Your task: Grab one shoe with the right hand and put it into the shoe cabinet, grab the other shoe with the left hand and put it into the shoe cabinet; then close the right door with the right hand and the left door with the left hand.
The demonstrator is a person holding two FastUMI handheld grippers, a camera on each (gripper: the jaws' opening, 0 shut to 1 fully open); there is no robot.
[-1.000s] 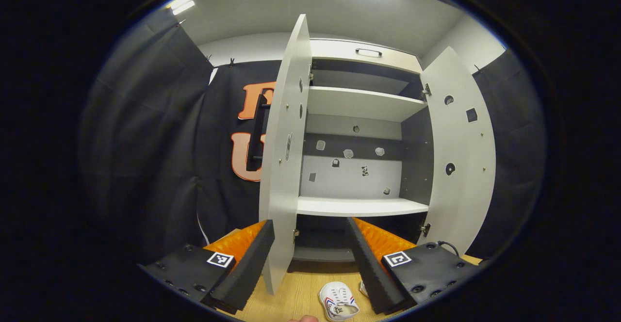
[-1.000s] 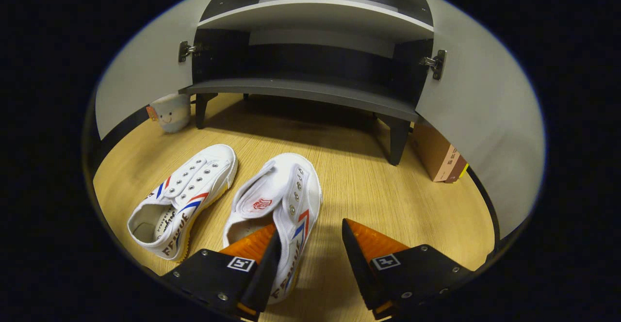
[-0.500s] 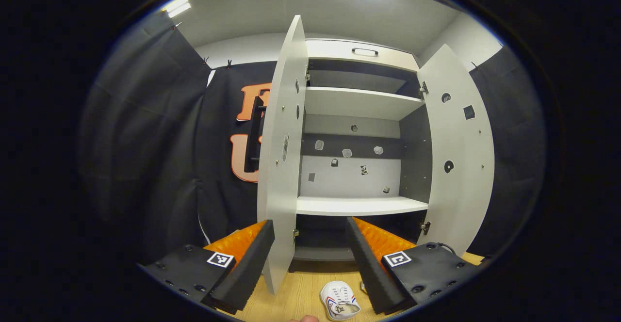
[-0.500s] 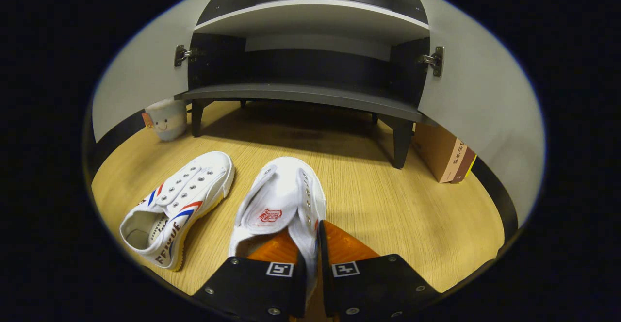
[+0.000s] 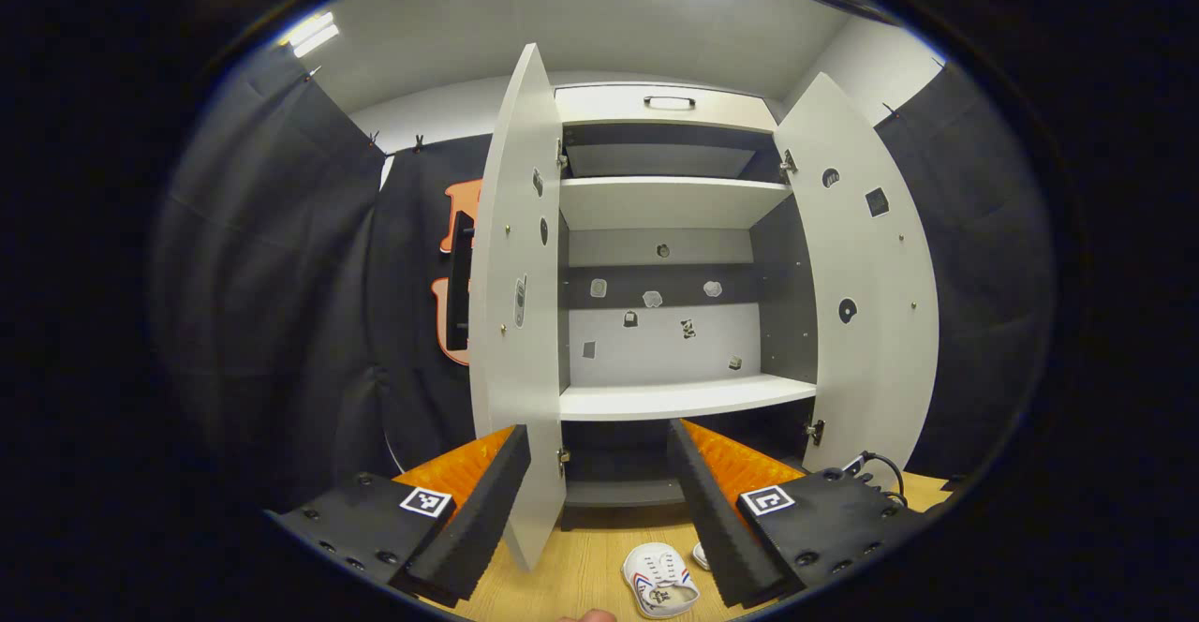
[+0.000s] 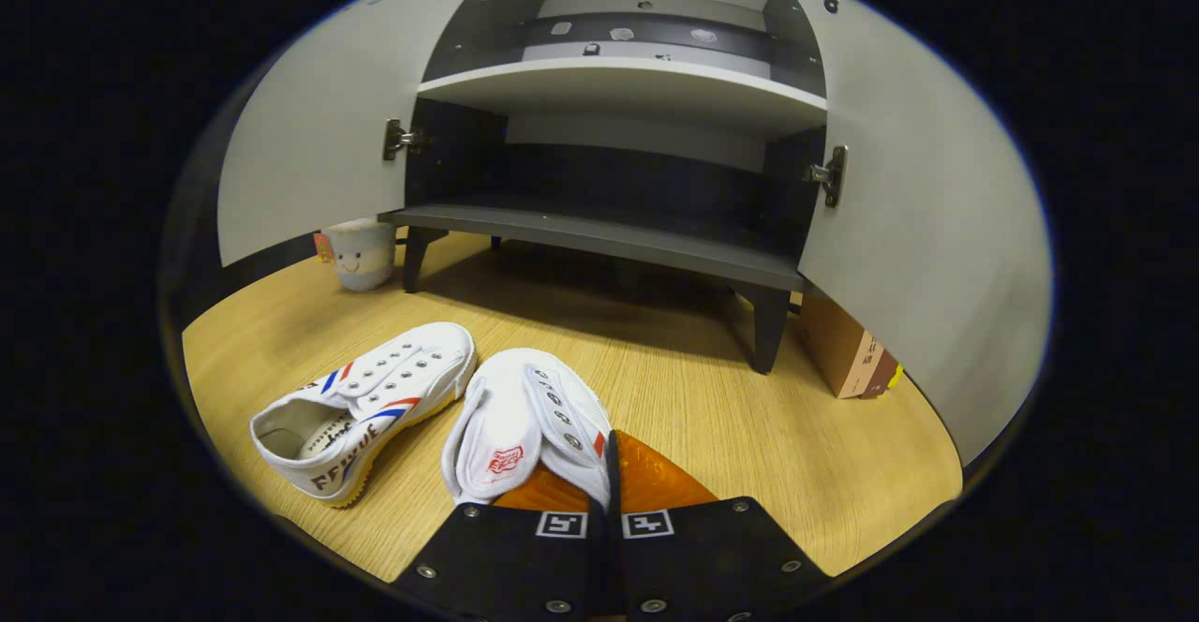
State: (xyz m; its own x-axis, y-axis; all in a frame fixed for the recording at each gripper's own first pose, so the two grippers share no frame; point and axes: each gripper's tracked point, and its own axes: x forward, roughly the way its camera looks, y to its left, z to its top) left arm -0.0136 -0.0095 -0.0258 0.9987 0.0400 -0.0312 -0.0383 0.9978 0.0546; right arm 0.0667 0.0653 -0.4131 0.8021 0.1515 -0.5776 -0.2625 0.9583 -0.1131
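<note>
Right gripper (image 6: 609, 472) clamped tight on the near shoe's (image 6: 525, 416) side wall | left gripper (image 5: 599, 500) wide open, holding nothing | other shoe (image 6: 365, 402) on the floor (image 6: 749, 435), left | shoe cabinet (image 5: 670, 257) beyond, both doors open

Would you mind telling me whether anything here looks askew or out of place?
Nothing looks damaged or spilled. One shoe lies tipped onto its side on the floor, while the right gripper has its jaws shut on the other shoe. Both cabinet doors stand open.
</note>
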